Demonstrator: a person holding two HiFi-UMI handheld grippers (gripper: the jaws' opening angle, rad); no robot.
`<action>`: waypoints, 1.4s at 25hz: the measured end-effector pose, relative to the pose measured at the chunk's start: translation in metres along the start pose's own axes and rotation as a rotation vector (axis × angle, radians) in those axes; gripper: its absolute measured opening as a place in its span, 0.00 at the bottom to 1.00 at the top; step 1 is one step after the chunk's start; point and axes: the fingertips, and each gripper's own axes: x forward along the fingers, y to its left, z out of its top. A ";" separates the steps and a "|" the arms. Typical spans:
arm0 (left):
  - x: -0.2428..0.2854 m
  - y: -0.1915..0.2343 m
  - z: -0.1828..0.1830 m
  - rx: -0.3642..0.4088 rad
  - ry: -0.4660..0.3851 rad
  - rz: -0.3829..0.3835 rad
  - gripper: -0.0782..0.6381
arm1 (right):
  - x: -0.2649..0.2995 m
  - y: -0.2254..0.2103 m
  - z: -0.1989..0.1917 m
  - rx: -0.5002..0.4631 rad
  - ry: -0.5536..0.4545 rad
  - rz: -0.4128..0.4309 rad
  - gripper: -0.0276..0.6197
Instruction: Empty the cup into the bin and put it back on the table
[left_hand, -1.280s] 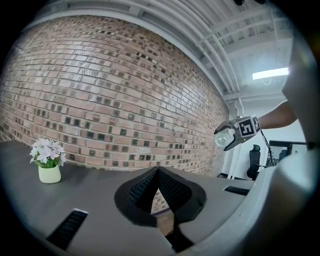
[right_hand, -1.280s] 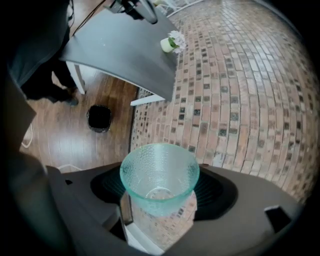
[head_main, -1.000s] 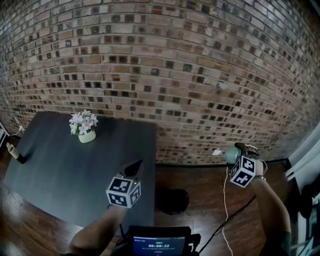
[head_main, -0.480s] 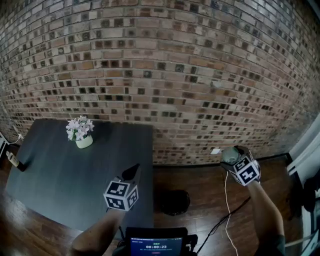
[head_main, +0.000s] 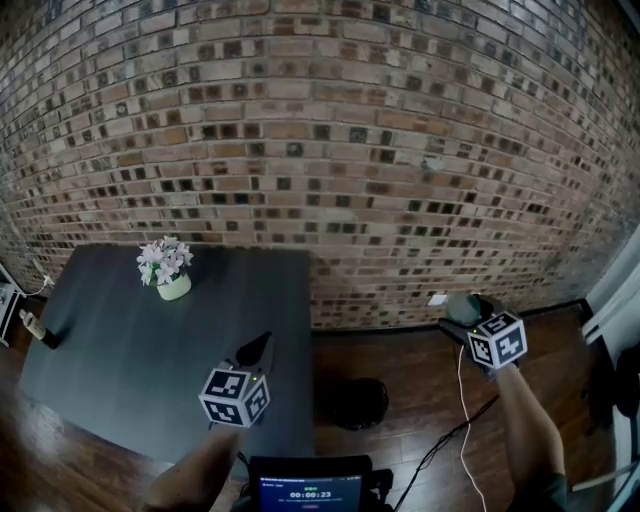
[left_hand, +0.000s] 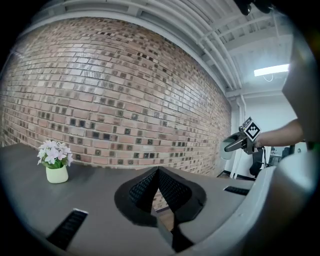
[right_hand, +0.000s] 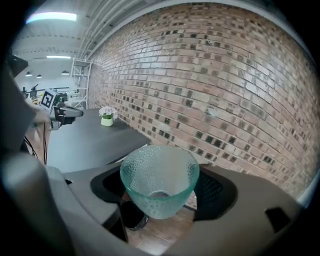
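Green glass cup (right_hand: 159, 182) sat gripped between the jaws of your right gripper (right_hand: 161, 196), above the wooden floor near the black bin (head_main: 352, 403). Your left gripper (left_hand: 158, 174) was closed, empty, over the desk (head_main: 110, 350); flowers (head_main: 165, 262) stood beyond.

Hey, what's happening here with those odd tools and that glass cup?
A person holds a two-jaw gripping tool in each hand. The right gripper is clamped on a greenish glass cup, and nothing shows inside it. It is held above the wooden floor, to the right of the dark table. A black bin stands on the floor by the table's edge. The left gripper is shut on nothing and hovers over the table, where a flower pot stands.
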 end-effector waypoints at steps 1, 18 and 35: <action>-0.002 0.000 0.000 0.004 0.000 0.001 0.11 | 0.000 0.002 0.001 0.014 -0.012 0.009 0.65; -0.055 0.028 0.012 0.005 -0.021 0.104 0.11 | -0.003 0.099 0.062 0.034 -0.165 0.204 0.65; -0.162 0.091 0.016 0.010 -0.036 0.378 0.11 | 0.034 0.253 0.129 -0.100 -0.237 0.533 0.65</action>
